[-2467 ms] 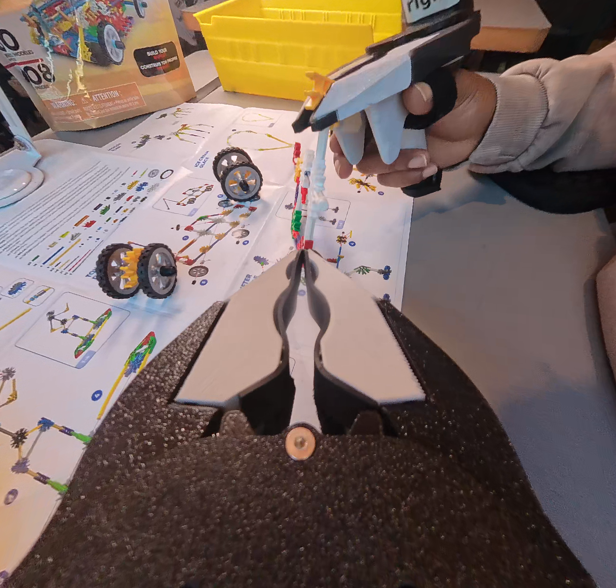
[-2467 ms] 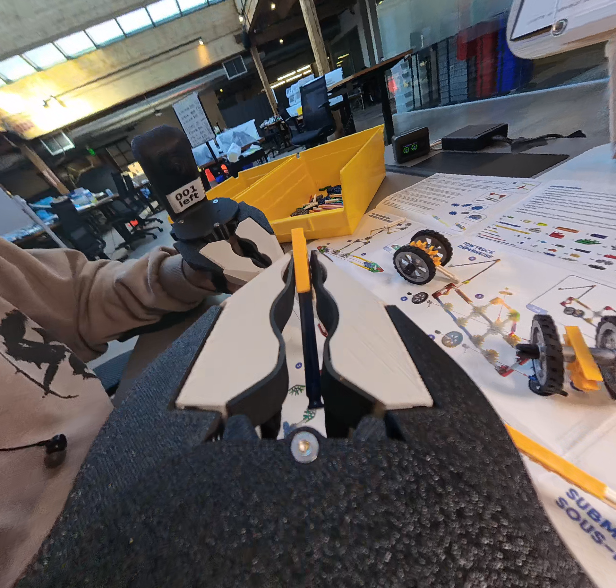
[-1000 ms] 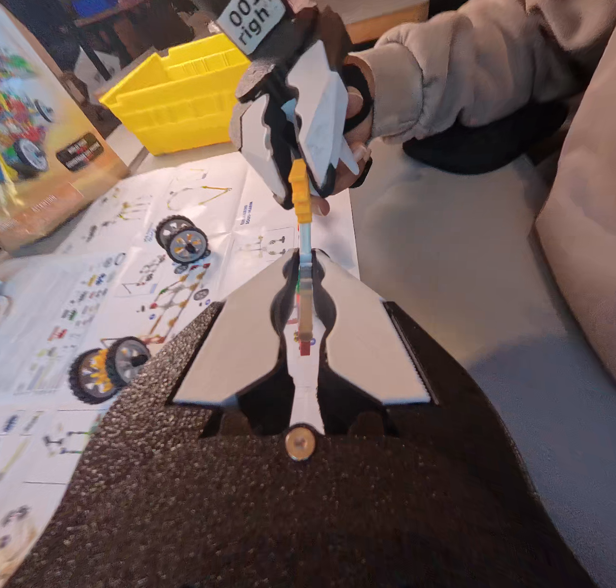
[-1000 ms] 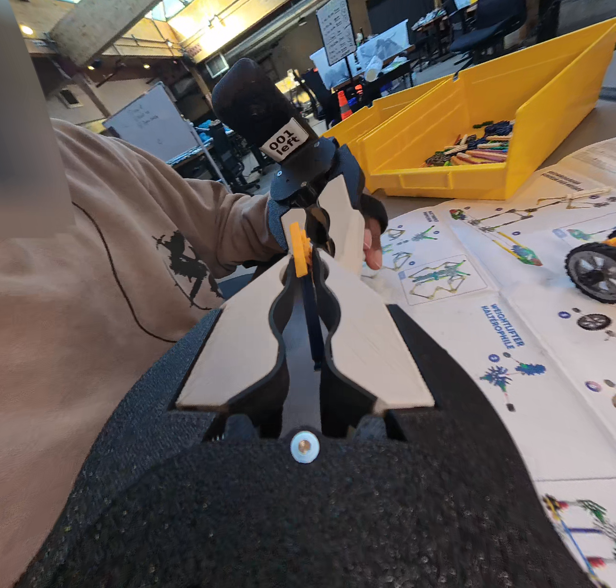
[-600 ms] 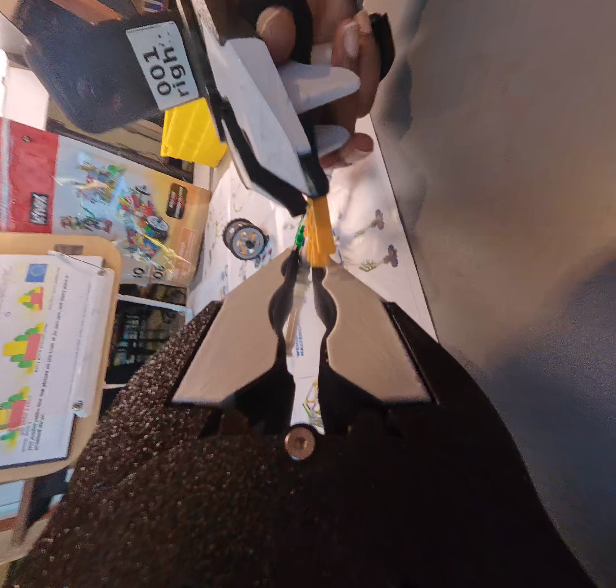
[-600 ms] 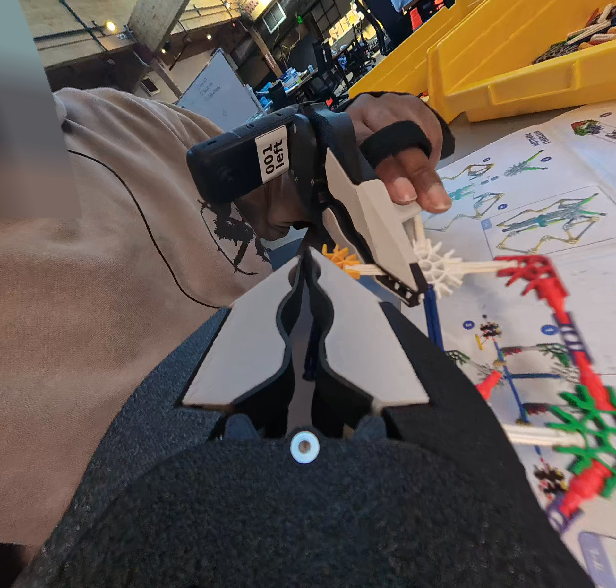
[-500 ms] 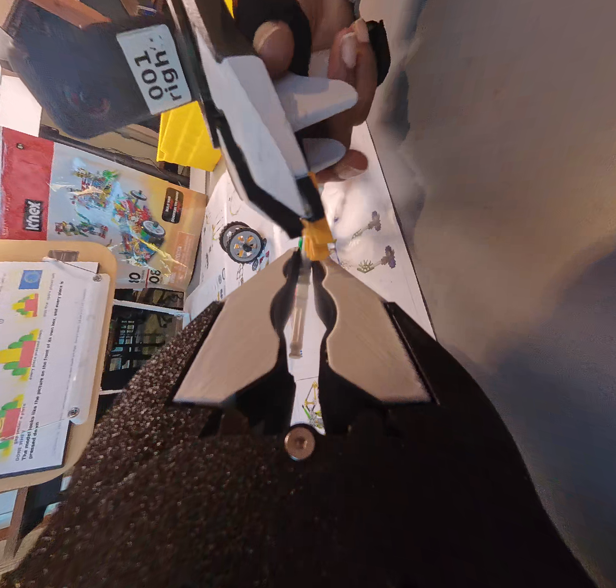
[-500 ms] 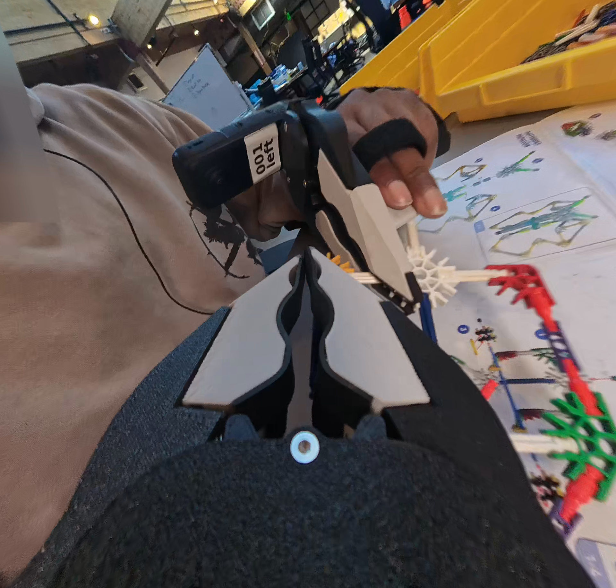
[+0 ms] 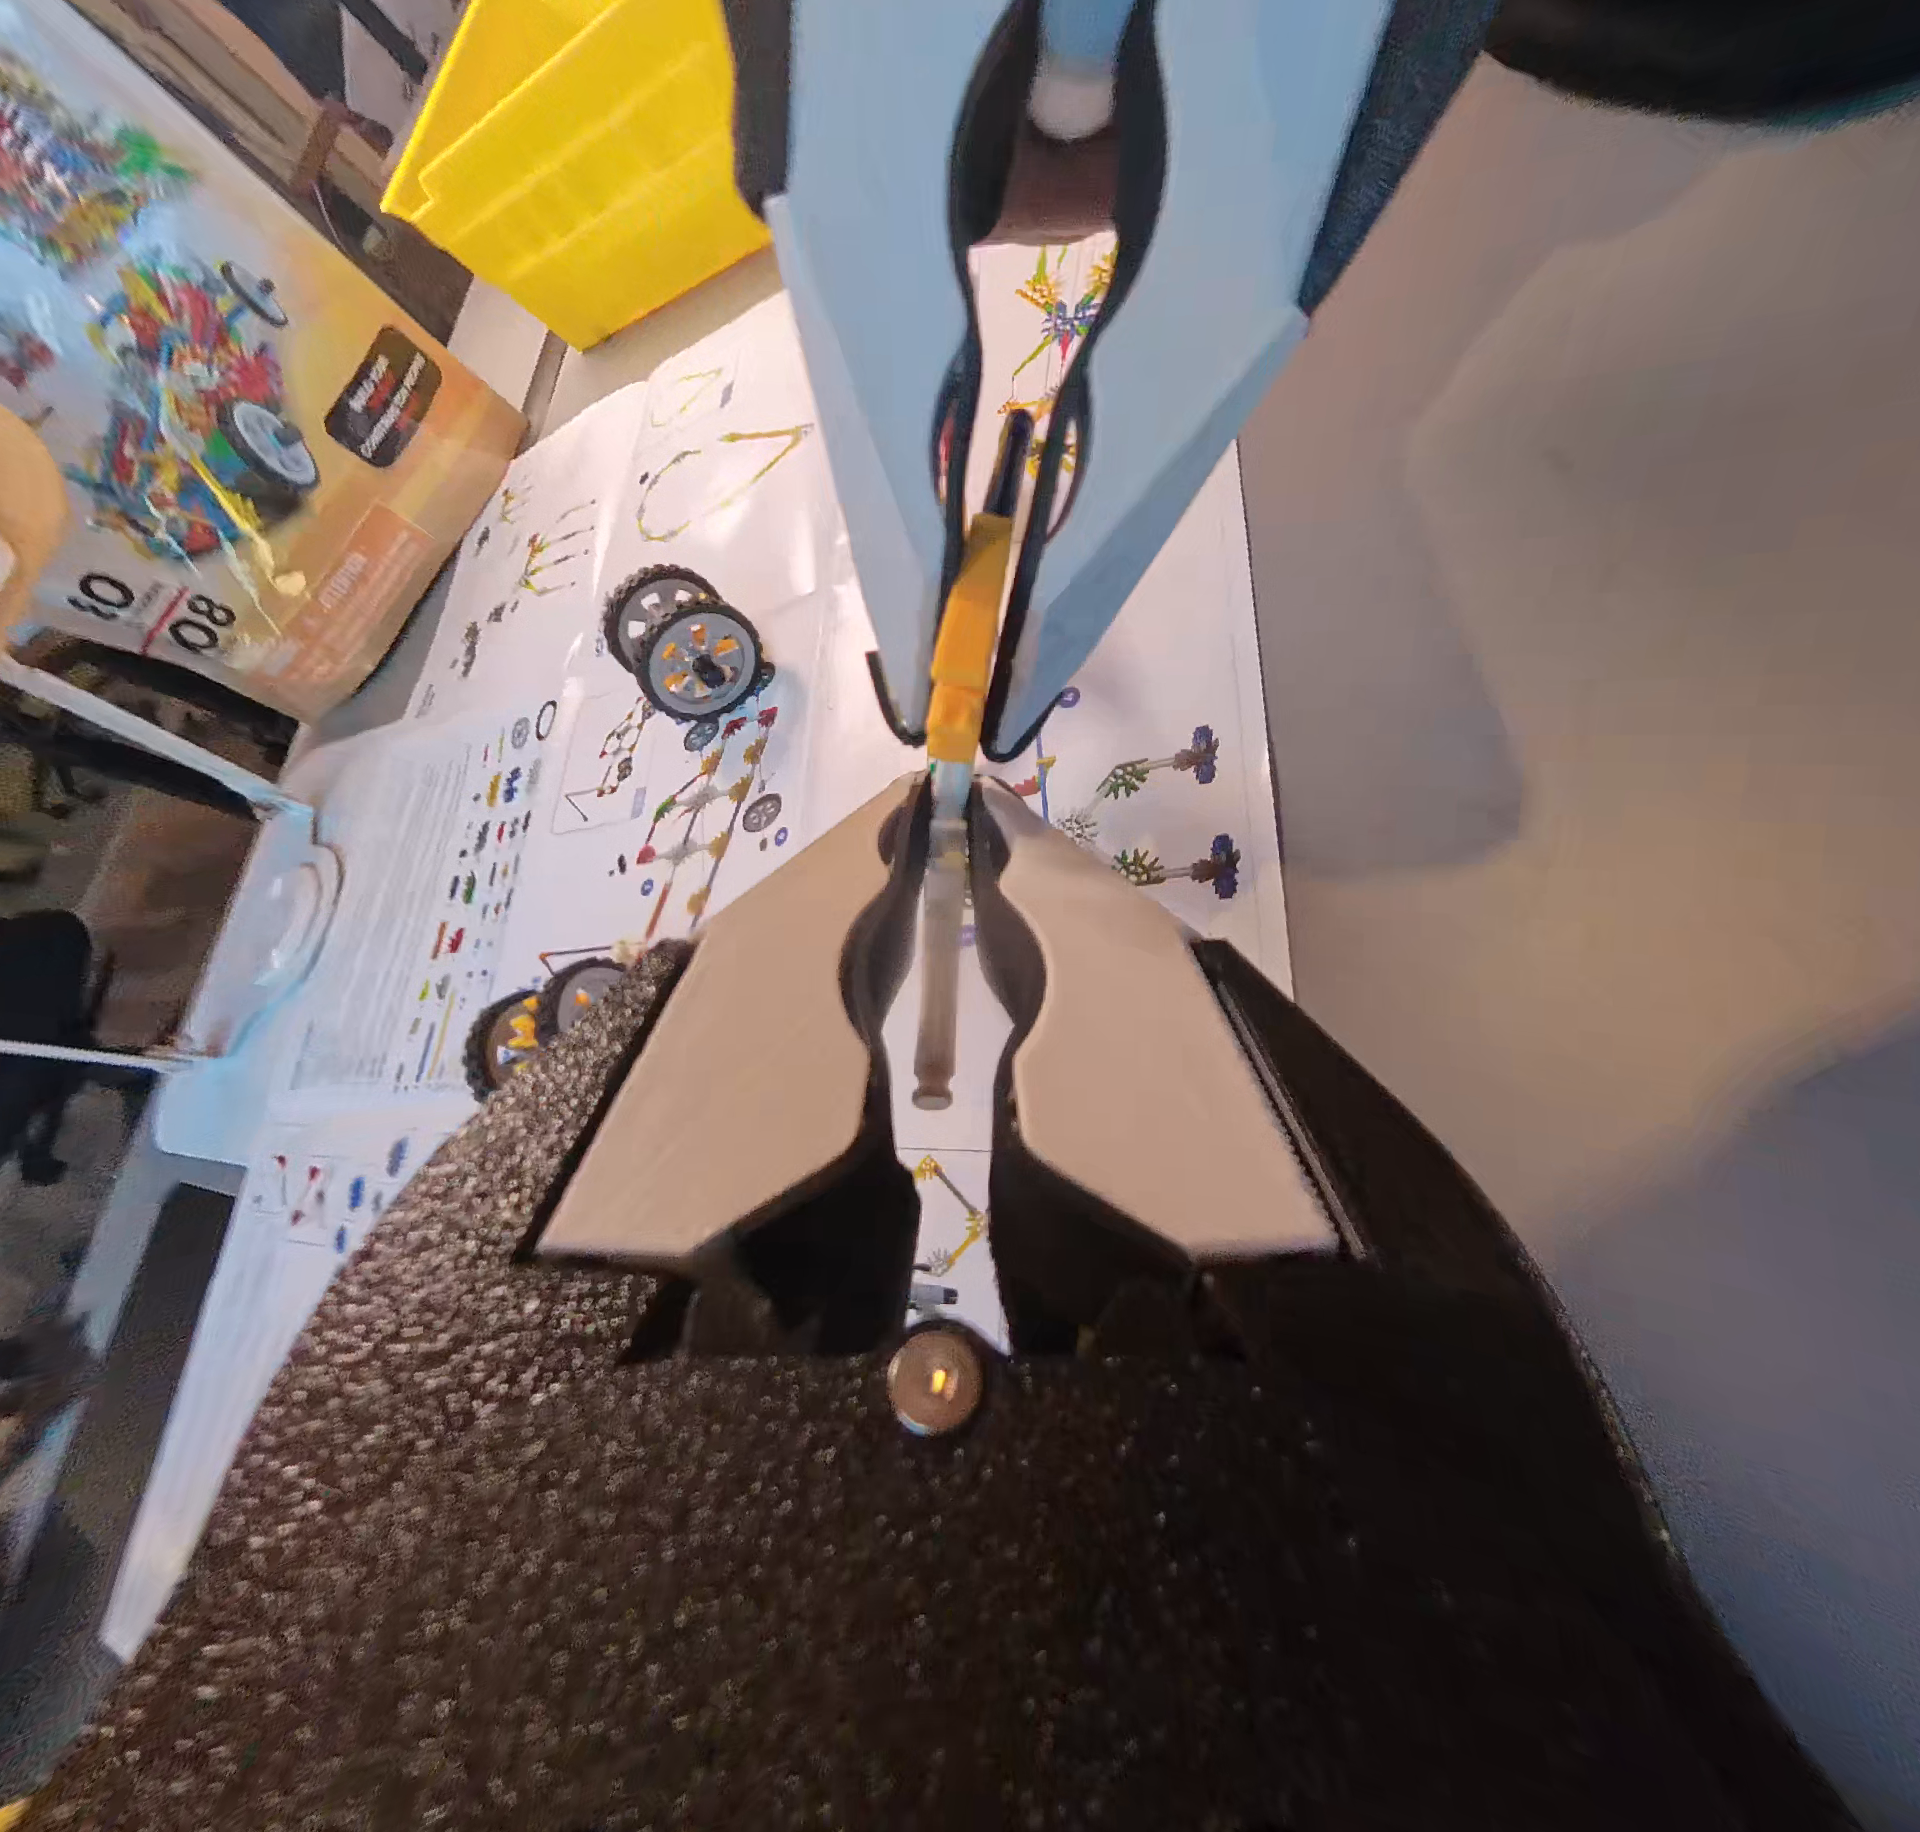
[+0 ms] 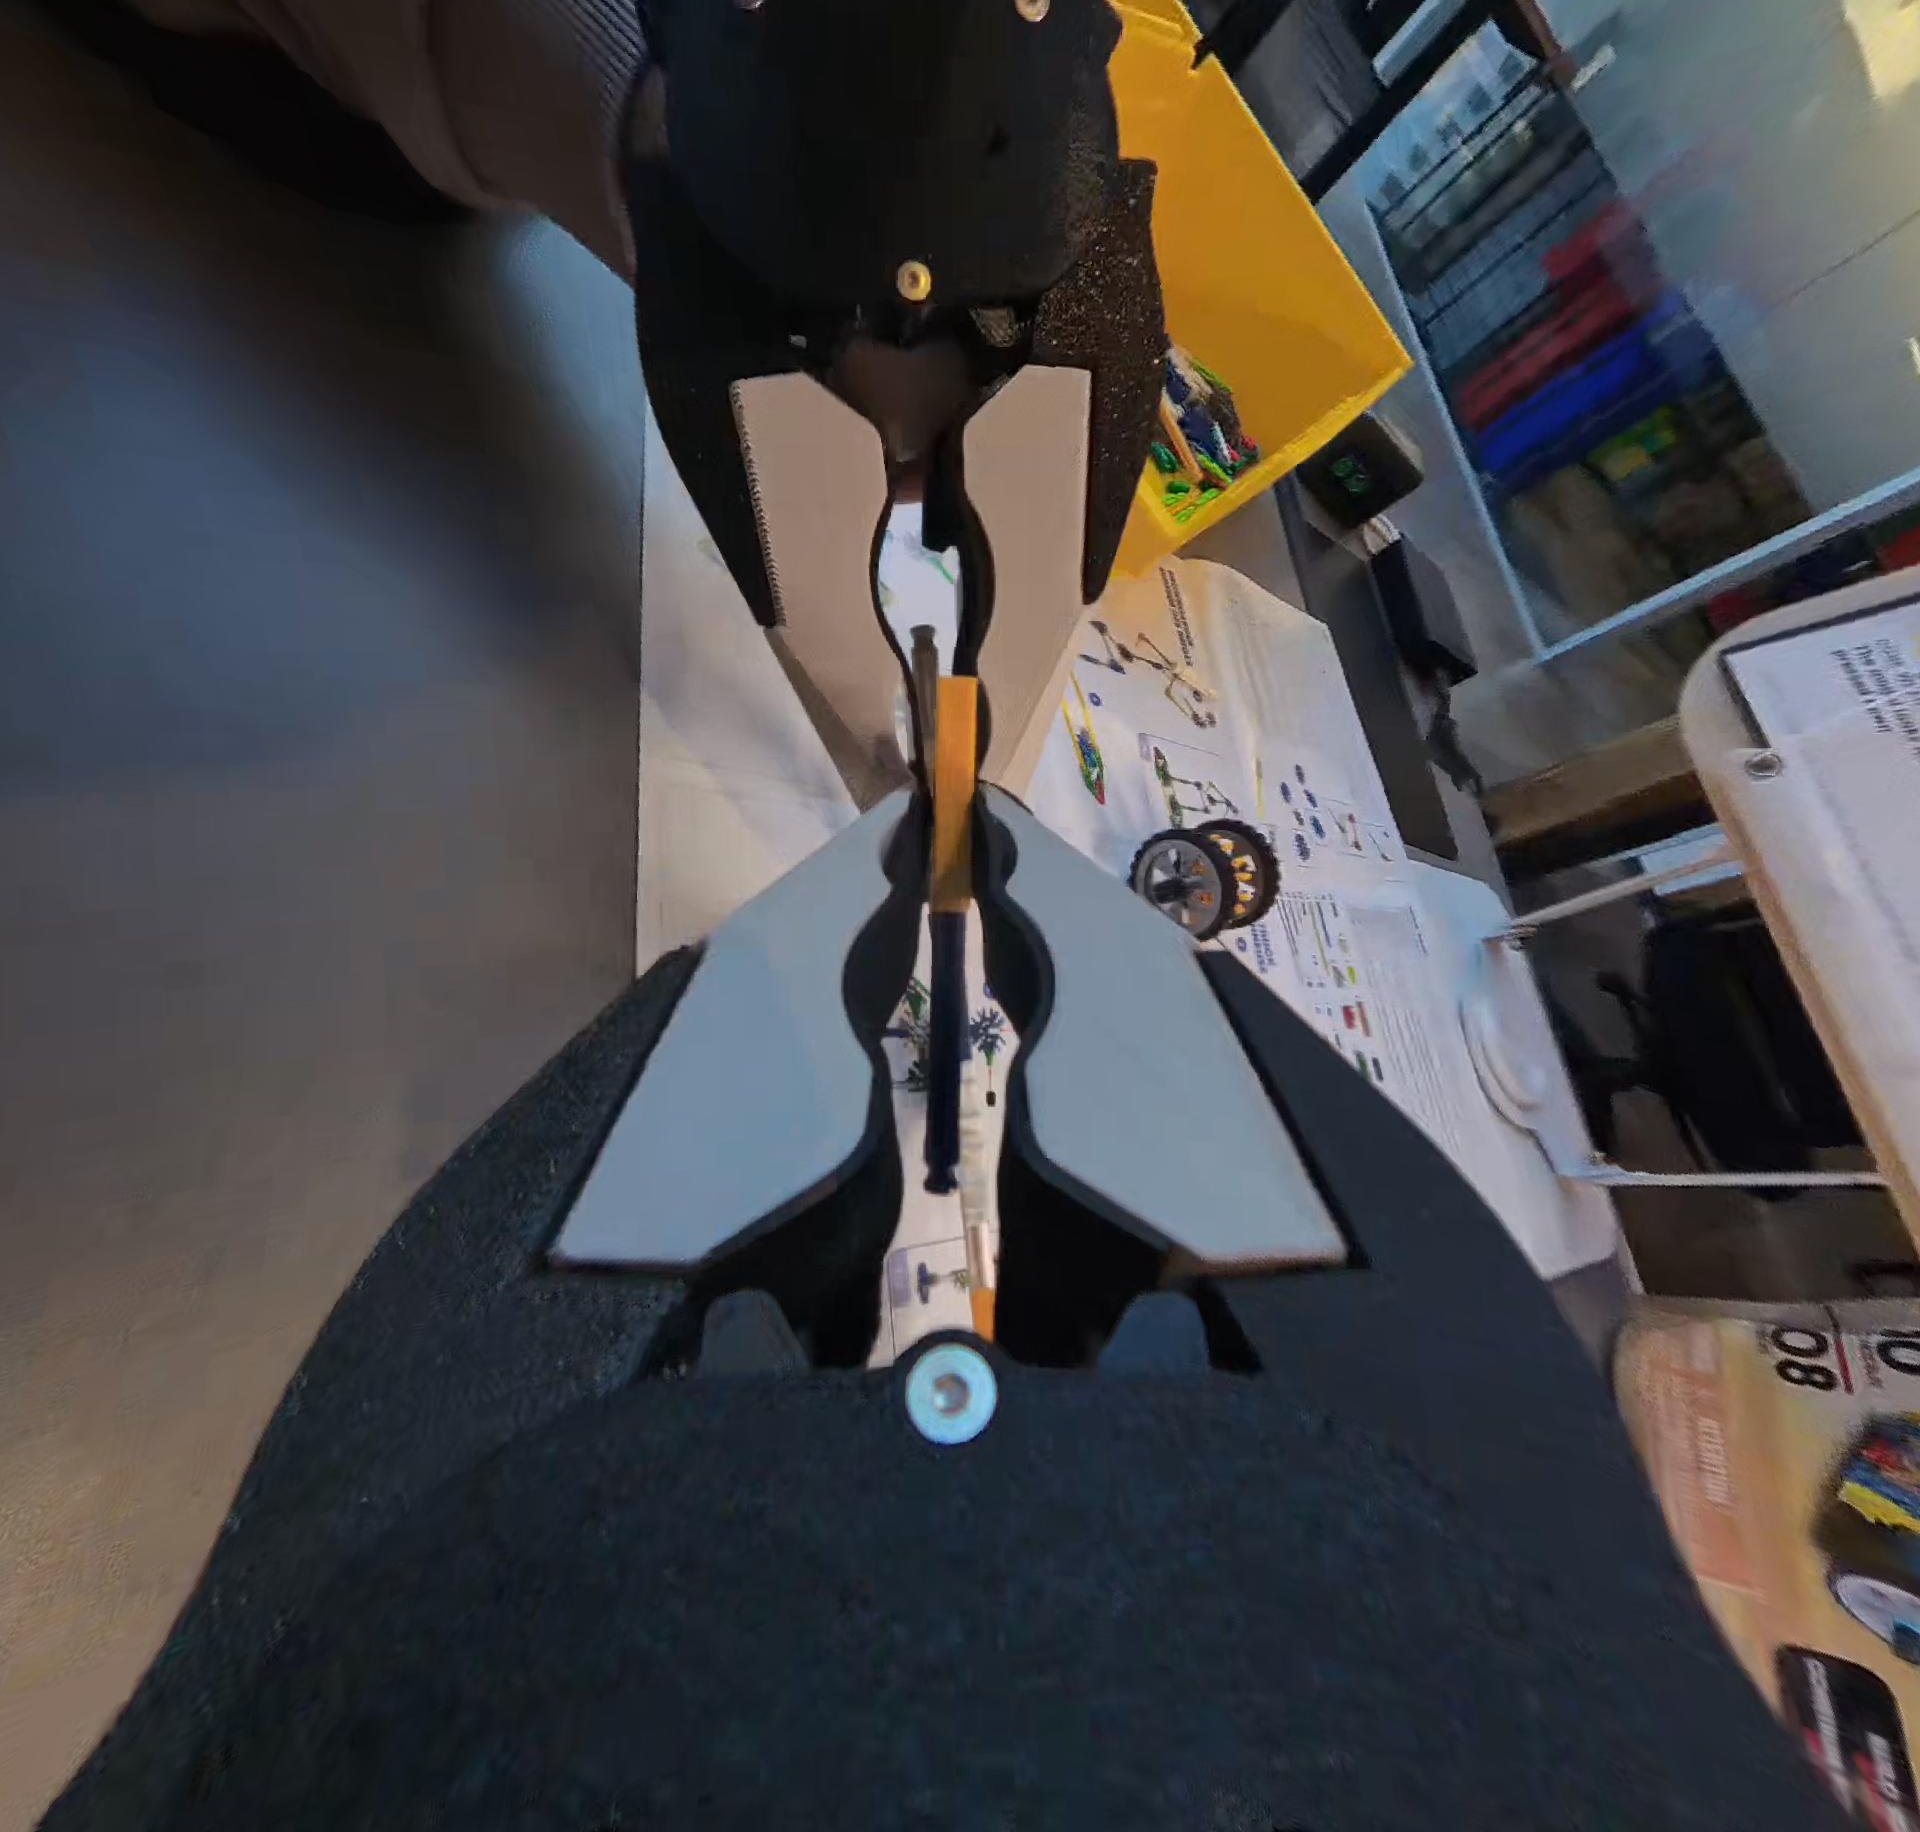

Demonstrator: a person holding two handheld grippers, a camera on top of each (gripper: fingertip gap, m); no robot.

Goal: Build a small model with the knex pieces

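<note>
My left gripper (image 9: pixel 945 795) is shut on a pale grey rod (image 9: pixel 935 961) that runs back between its fingers. My right gripper (image 10: pixel 951 806) is shut on an orange connector (image 10: pixel 954 743) with a dark blue rod (image 10: pixel 945 1055) trailing behind it. The two grippers face each other tip to tip above the table. In the left wrist view the right gripper (image 9: pixel 951 733) comes down from the top, and its orange connector (image 9: pixel 966 619) meets the front end of the grey rod. In the right wrist view the left gripper (image 10: pixel 930 780) is opposite, with the grey rod (image 10: pixel 923 681) beside the connector.
A printed instruction sheet (image 9: pixel 436 847) covers the grey table (image 9: pixel 1558 639). Two wheel pairs (image 9: pixel 691 644) (image 9: pixel 530 1029) lie on it. A yellow bin (image 9: pixel 582 151) of parts and a toy box (image 9: pixel 208 463) stand behind. A clipboard stand (image 10: pixel 1818 795) is at the right.
Both grippers have rolled and swung round, so they now face each other head-on, tip to tip. The orange connector now lines up with the end of the grey rod.
</note>
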